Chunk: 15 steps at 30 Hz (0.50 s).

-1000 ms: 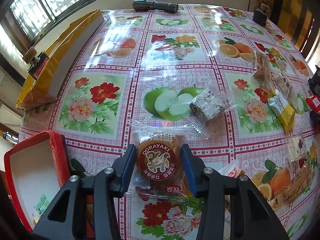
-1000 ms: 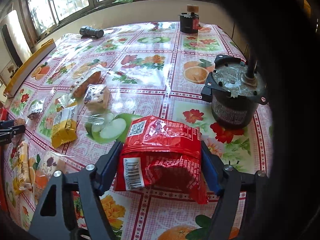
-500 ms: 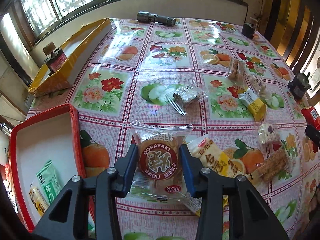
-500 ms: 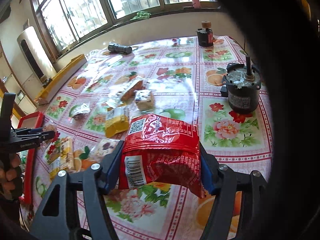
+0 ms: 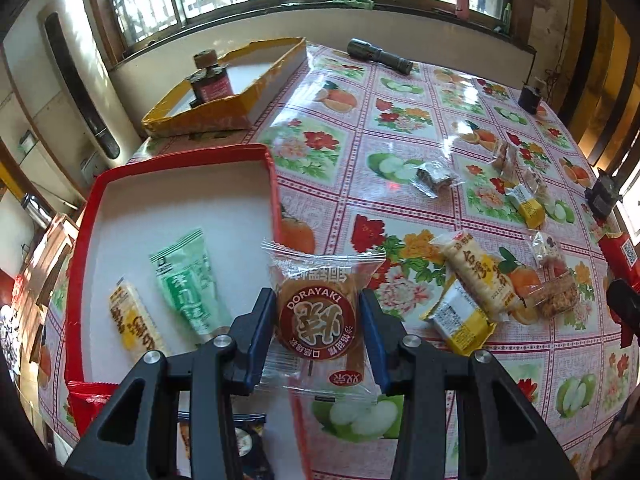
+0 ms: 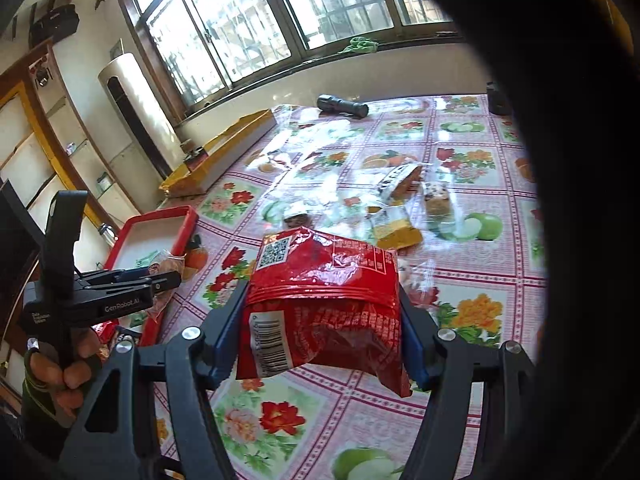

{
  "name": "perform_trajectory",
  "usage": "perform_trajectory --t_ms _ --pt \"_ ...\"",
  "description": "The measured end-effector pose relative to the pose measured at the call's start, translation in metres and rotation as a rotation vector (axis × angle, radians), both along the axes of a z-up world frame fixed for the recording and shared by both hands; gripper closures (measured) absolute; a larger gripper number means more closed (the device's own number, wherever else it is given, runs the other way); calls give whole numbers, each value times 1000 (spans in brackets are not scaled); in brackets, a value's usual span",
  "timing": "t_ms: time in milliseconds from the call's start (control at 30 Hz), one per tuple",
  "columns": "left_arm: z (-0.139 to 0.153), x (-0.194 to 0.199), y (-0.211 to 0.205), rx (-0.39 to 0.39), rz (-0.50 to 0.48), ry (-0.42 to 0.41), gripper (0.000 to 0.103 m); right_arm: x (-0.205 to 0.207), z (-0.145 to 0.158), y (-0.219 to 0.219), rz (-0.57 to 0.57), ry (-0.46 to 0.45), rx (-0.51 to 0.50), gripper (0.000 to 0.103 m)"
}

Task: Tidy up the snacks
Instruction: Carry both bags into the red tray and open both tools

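Observation:
My left gripper (image 5: 318, 320) is shut on a clear-wrapped dorayaki cake (image 5: 320, 316) and holds it in the air beside the right wall of the red tray (image 5: 271, 184). The tray holds a green packet (image 5: 188, 284) and a yellow bar (image 5: 132, 324). My right gripper (image 6: 320, 328) is shut on a red snack bag (image 6: 324, 300), lifted above the table. In the right wrist view the left gripper (image 6: 160, 280) shows at the left, over the red tray (image 6: 192, 220). Several wrapped snacks (image 5: 476, 276) lie loose on the flowered tablecloth (image 5: 400, 128).
A yellow box lid (image 5: 224, 116) with a small jar (image 5: 210, 82) stands behind the red tray. A black flashlight (image 5: 380, 56) lies at the far edge. A small motor (image 5: 604, 196) sits at the right edge. More packets (image 5: 240, 440) lie under my left gripper.
Both grippers have risen and swung left with their loads. The left one has carried the dorayaki from mid-table to the red tray's edge; the right has lifted the red bag off the table.

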<state>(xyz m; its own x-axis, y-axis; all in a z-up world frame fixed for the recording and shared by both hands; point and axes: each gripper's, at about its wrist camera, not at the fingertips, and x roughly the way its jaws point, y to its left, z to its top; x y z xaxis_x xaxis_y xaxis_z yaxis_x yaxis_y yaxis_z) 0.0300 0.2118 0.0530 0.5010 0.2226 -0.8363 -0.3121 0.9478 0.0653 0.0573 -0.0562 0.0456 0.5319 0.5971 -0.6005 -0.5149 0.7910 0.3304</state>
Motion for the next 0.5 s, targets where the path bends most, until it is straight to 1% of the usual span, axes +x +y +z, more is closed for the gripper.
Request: perform_trajectory --t_ms 200,500 --pt "1 -27 39 9 91 -9 61 -16 0 41 81 -1 21 36" --pt "1 -53 80 22 182 -21 61 -30 0 98 193 12 39 36"
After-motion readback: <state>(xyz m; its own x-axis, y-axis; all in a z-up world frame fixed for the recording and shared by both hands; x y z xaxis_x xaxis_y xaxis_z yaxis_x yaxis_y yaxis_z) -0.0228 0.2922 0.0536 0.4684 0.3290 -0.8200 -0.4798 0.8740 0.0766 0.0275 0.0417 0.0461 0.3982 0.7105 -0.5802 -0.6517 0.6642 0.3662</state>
